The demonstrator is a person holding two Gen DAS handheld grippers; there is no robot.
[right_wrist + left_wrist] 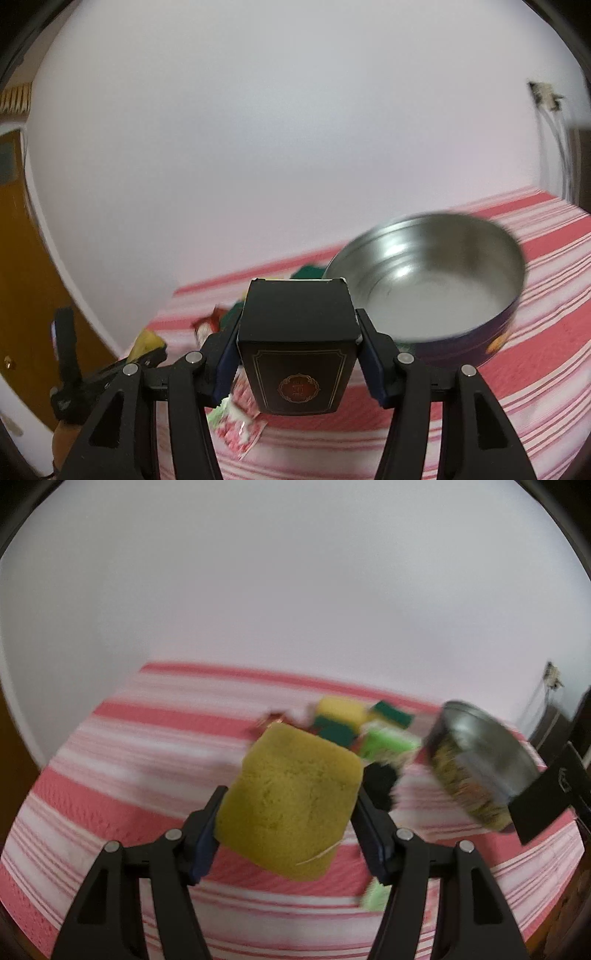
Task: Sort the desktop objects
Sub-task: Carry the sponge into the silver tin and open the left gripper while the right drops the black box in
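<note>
My left gripper point(288, 805) is shut on a yellow sponge point(291, 797) and holds it above the red-and-white striped cloth point(110, 775). My right gripper point(297, 339) is shut on a black box point(295, 343) with a red emblem, held above the cloth point(517, 369). A round metal tin point(436, 280) stands just beyond the box, open and shiny inside; it also shows at the right of the left wrist view point(476, 760), with the black box point(543, 797) beside it. Several sponges point(354, 720), yellow, green and lime, lie in a pile behind the held sponge.
A red-and-white packet point(240, 428) lies on the cloth under my right gripper. A small black object point(380, 782) lies by the sponge pile. A white wall backs the table. A brown door point(22, 277) is at the left; the left gripper point(110, 369) shows there too.
</note>
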